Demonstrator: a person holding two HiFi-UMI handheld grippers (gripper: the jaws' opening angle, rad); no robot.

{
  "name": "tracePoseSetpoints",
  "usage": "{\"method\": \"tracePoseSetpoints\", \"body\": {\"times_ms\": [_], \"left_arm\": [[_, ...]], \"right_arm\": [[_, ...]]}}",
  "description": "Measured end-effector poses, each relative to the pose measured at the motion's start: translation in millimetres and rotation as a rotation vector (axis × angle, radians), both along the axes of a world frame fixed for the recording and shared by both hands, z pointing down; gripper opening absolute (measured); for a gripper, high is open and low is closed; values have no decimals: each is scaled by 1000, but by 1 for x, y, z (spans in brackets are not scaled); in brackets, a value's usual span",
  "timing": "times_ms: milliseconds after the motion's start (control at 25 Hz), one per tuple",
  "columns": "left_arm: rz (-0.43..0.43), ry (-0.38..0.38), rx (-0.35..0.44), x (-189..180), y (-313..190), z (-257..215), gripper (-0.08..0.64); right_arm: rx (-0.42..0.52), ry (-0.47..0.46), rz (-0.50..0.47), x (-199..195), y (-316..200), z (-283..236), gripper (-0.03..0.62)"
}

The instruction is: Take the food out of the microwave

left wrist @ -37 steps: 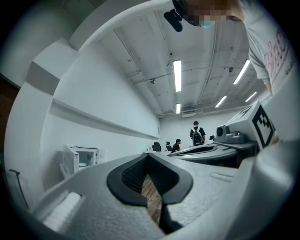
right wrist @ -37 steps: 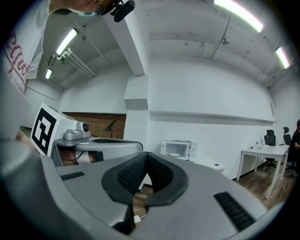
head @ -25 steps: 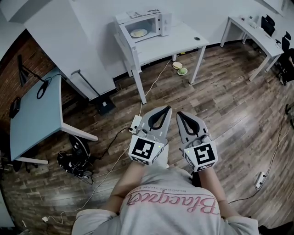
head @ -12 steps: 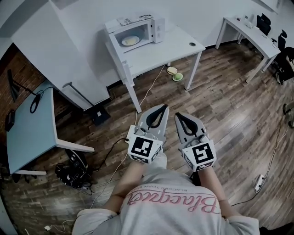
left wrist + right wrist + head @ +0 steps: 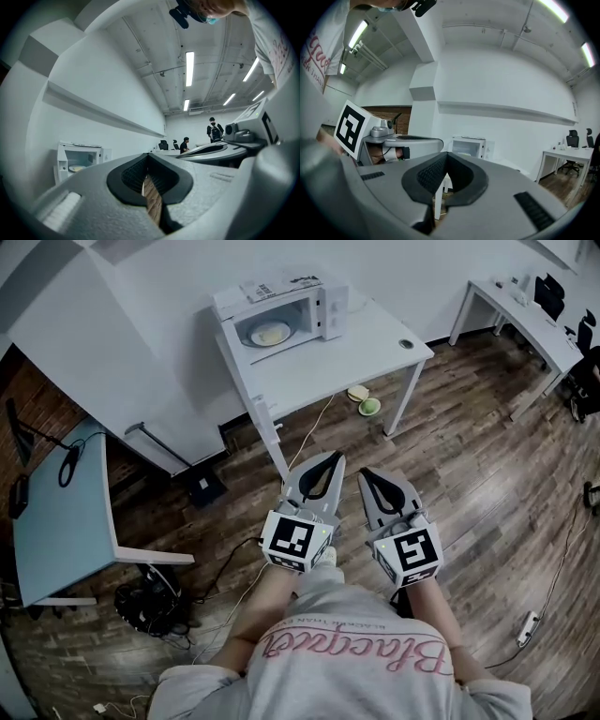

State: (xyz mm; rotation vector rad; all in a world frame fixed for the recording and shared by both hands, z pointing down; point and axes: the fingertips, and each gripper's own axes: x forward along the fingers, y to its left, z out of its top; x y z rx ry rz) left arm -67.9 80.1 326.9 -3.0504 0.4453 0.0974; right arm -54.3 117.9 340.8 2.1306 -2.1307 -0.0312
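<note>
Nothing is done yet: the food (image 5: pixel 270 333) sits inside the microwave (image 5: pixel 323 296) on the bench (image 5: pixel 370 343), well apart from the left tongs (image 5: pixel 326 461) and right tongs (image 5: pixel 368 474), the 2 squeezed fully together, empty.

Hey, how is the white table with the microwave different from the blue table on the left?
The white table has a white top and carries the microwave; the blue table has a pale blue top and carries a looped black cable. The white table stands against the white wall; the blue table sits beside the brick wall. Both are rectangular with white legs.
</note>
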Motion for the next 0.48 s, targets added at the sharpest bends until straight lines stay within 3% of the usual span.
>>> {"method": "tracePoseSetpoints", "body": {"times_ms": [480], "left_arm": [[-4, -25, -25, 37, -88, 8, 6]], "right_arm": [[-34, 14, -28, 31, -90, 5, 9]]}}
